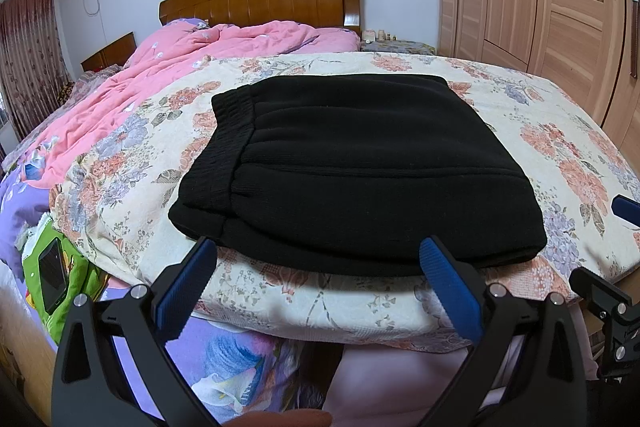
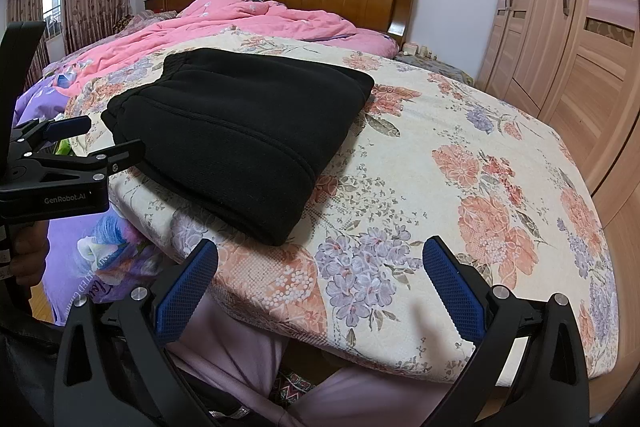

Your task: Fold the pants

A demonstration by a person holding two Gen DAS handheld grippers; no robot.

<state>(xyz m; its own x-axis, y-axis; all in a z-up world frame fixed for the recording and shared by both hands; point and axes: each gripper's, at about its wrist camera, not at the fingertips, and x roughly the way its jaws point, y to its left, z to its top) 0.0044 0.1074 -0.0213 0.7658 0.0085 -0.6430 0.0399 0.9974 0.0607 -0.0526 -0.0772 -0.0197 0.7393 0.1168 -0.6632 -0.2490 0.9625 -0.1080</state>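
A floral bedspread (image 1: 400, 291) carried black pants (image 1: 352, 163), folded compact, waistband leftward (long axis crosswise). The left gripper (image 1: 316, 259), spread wide and empty, sat nearest, just before their near edge; the right gripper (image 2: 320, 263), likewise spread, flanked rightward.

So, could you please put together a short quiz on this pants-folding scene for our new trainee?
1. True or false: the left tongs are shut on the pants.
2. Multiple choice: the pants lie on (a) the pink quilt, (b) the floral blanket, (c) the wardrobe.
3. Fill in: in the right wrist view, the right tongs sit to the ____ of the pants.

Key
1. False: both pairs of tongs are open, holding nothing.
2. b: the pants rest there as a flat folded stack, waistband away from the camera.
3. Right: they hover over bare blanket at the near bed edge.
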